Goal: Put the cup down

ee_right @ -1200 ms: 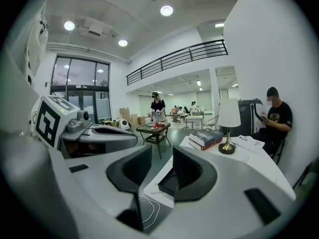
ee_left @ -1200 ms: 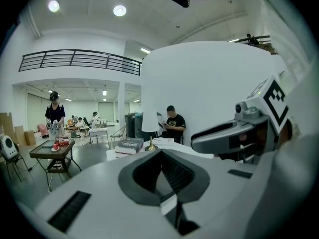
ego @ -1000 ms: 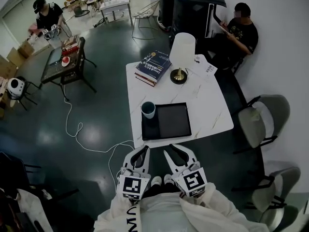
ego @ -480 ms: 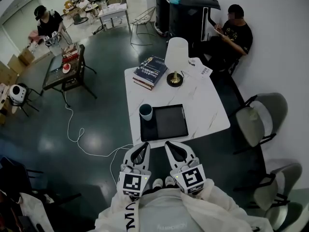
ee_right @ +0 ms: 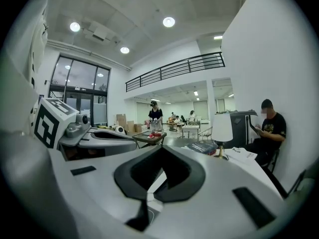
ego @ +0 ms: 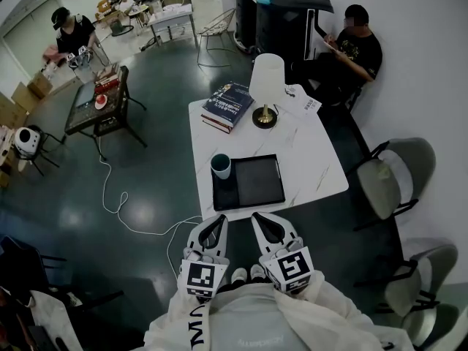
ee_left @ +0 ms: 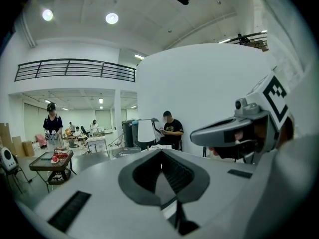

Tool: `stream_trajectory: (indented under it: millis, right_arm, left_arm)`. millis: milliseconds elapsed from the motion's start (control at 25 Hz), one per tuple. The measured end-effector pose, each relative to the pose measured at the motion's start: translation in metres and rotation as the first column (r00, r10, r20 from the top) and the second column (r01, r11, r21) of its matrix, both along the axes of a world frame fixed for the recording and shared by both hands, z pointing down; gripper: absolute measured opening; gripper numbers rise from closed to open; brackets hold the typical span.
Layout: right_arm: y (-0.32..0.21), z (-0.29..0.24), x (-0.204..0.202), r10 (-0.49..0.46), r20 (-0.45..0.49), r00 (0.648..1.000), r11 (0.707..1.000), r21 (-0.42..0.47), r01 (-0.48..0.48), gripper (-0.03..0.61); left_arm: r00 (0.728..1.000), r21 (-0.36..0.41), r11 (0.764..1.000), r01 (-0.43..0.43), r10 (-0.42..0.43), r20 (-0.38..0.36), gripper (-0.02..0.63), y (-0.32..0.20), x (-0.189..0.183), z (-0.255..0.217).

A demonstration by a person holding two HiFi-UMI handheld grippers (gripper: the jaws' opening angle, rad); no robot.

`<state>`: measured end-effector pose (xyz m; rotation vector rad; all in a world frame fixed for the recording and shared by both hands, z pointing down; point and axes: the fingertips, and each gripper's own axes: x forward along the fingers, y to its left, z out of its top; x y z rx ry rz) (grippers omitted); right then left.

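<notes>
So the right gripper (ego: 257, 218) just closed its jaws on nothing, and the left gripper (ego: 217, 221) is closed and empty too. The cup (ego: 221, 166) stands on the black tray (ego: 256, 185), well ahead of both jaws. Looks already put down to me.

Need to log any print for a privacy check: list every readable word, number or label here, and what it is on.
"MU", as far as it can be made out: dark letters on the wearer's white garment, cut off by the frame edge.
Too small to read: cover print on the book.
Too small to read: print on the papers.
No letters: cubes on the left gripper and right gripper carry only square marker patterns.
</notes>
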<state>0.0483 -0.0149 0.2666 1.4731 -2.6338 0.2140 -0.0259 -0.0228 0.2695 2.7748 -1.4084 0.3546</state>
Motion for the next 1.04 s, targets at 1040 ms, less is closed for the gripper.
stream_trajectory:
  millis: [1040]
  right_arm:
    - [-0.0025,0.0012,0.0062,0.021,0.004,1.000,1.000,-0.021,-0.021,0.005]
  left_arm:
    - [1.000,-0.010,1.000,0.006,-0.006,-0.007,0.012,-0.0017,-0.0009,0.0015]
